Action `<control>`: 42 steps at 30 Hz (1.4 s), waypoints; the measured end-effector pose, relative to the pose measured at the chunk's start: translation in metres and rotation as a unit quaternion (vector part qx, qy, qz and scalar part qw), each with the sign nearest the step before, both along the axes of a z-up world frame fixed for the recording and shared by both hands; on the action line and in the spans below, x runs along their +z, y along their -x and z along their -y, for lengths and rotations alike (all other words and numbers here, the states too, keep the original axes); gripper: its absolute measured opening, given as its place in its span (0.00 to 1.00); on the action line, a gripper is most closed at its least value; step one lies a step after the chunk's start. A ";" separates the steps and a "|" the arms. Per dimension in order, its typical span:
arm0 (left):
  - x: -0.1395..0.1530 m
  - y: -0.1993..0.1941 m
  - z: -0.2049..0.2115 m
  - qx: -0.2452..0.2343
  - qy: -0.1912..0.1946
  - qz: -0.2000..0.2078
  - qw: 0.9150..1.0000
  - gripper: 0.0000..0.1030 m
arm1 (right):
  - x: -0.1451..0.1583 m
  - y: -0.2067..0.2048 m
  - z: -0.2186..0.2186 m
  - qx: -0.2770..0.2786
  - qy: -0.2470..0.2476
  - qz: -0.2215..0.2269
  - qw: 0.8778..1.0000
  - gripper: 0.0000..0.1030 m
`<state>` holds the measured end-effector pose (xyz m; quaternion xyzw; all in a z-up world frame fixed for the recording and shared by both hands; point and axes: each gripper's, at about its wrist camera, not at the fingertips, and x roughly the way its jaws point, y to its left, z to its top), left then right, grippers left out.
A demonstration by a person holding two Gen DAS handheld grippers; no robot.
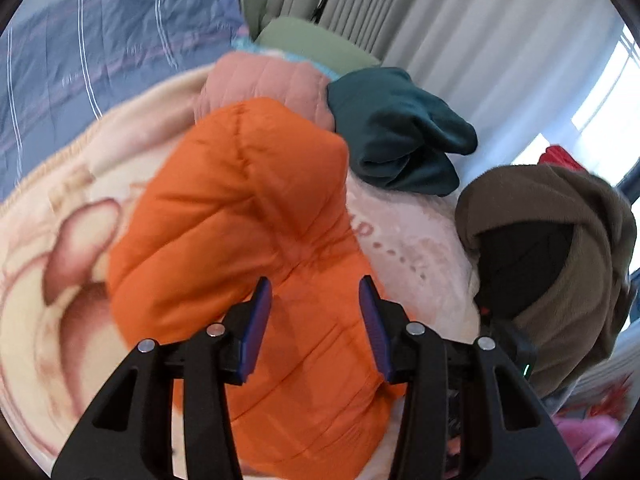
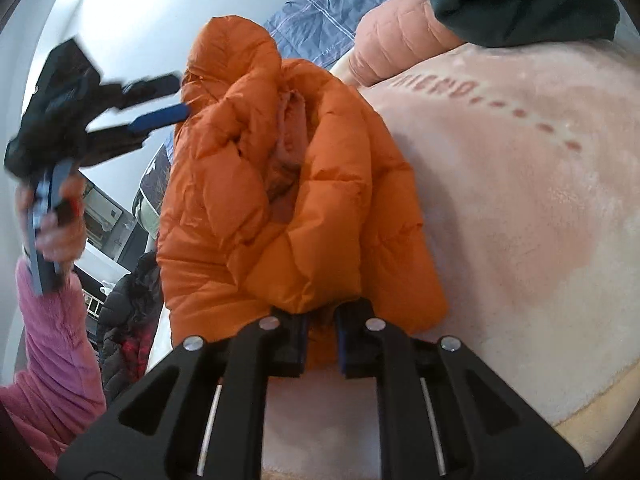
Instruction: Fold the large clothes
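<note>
An orange puffer jacket (image 1: 240, 208) lies bunched on a pink and cream blanket (image 1: 404, 252). In the left wrist view my left gripper (image 1: 314, 284) hovers just above it, open, with nothing between its blue pads. In the right wrist view the orange jacket (image 2: 280, 200) is folded lengthwise with its pink lining showing in the crease. My right gripper (image 2: 322, 320) is shut on the jacket's near edge, low over the blanket (image 2: 520, 220). The left gripper (image 2: 176, 98) appears blurred at the upper left, held by a hand in a pink fluffy sleeve (image 2: 52, 340), beside the jacket's raised far end.
A pink quilted jacket (image 1: 264, 80) and a dark green garment (image 1: 400, 136) lie at the blanket's far side. A brown fleece garment (image 1: 560, 208) is heaped to the right. Blue striped bedding (image 1: 100, 40) and pale curtains (image 1: 460, 20) lie beyond. Dark clothes (image 2: 128, 320) hang beside the bed.
</note>
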<state>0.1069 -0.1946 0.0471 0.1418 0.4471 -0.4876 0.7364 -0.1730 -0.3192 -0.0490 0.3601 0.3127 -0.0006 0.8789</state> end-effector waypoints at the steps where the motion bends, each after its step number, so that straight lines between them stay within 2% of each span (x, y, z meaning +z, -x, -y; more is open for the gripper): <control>1: -0.002 0.000 -0.004 0.007 -0.006 0.021 1.000 0.44 | -0.001 -0.002 0.002 0.001 0.001 0.000 1.000 0.12; 2: -0.004 0.000 -0.003 0.017 -0.014 0.039 0.999 0.43 | 0.001 0.000 0.003 0.002 0.002 0.000 1.000 0.13; 4: -0.018 -0.005 0.003 0.044 -0.045 0.105 0.992 0.29 | -0.001 -0.001 0.003 0.007 0.014 -0.001 1.000 0.14; 7: -0.043 -0.008 0.034 0.043 -0.059 0.179 0.981 0.27 | 0.004 -0.001 -0.001 0.019 0.051 -0.005 0.998 0.19; 8: -0.053 -0.008 0.044 0.035 -0.067 0.189 0.979 0.25 | 0.008 0.000 -0.005 0.020 0.065 -0.006 0.998 0.23; 12: -0.100 0.005 0.089 -0.028 -0.098 0.172 0.980 0.22 | 0.035 0.022 -0.001 0.008 0.138 0.002 0.990 0.33; 15: -0.115 0.024 0.109 -0.056 -0.122 0.200 0.971 0.21 | 0.064 0.040 0.005 -0.005 0.151 0.052 0.987 0.33; 17: -0.124 0.028 0.117 -0.054 -0.141 0.229 0.962 0.21 | 0.075 0.042 0.001 -0.007 0.179 0.073 0.981 0.34; 19: -0.128 0.024 0.117 -0.046 -0.143 0.233 0.961 0.21 | 0.080 0.039 -0.005 -0.015 0.206 0.075 0.976 0.34; 21: -0.129 0.023 0.110 -0.042 -0.140 0.237 0.960 0.21 | 0.084 0.042 -0.001 -0.018 0.190 0.090 0.978 0.34; 24: -0.133 0.019 0.107 -0.036 -0.137 0.238 0.961 0.22 | 0.104 0.052 0.004 -0.030 0.188 0.138 0.972 0.34; 27: -0.130 0.020 0.109 -0.031 -0.136 0.234 0.962 0.22 | 0.116 0.053 -0.005 -0.006 0.199 0.179 0.963 0.33; 29: -0.128 0.018 0.104 -0.027 -0.128 0.227 0.965 0.22 | 0.105 0.034 -0.011 0.011 0.216 0.143 0.966 0.30; 30: -0.127 0.016 0.101 -0.024 -0.122 0.223 0.967 0.22 | 0.088 0.019 -0.009 0.005 0.221 0.095 0.971 0.21; 32: -0.126 0.013 0.091 -0.013 -0.109 0.215 0.970 0.22 | 0.046 -0.003 0.007 -0.014 0.201 0.008 0.979 0.18; 33: -0.126 0.007 0.085 -0.007 -0.101 0.207 0.973 0.22 | 0.015 -0.014 0.020 -0.010 0.159 -0.041 0.986 0.18; 34: -0.124 -0.002 0.075 -0.002 -0.083 0.186 0.979 0.24 | -0.008 -0.018 0.028 0.001 0.110 -0.057 0.992 0.16; 35: -0.124 -0.008 0.066 -0.003 -0.070 0.167 0.983 0.24 | -0.025 -0.019 0.035 0.006 0.061 -0.054 0.997 0.16; 36: -0.125 -0.012 0.060 -0.002 -0.062 0.156 0.986 0.23 | -0.033 -0.019 0.036 0.008 0.037 -0.046 0.998 0.16; 37: -0.127 -0.016 0.053 0.001 -0.058 0.155 0.986 0.23 | -0.031 -0.021 0.033 0.013 0.048 -0.047 0.998 0.16; 40: -0.133 -0.022 0.041 0.014 -0.049 0.162 0.985 0.23 | -0.019 -0.036 0.009 0.031 0.140 -0.063 0.988 0.16; 42: -0.140 -0.034 0.032 0.023 -0.037 0.149 0.988 0.23 | -0.021 -0.044 0.000 0.032 0.178 -0.069 0.981 0.16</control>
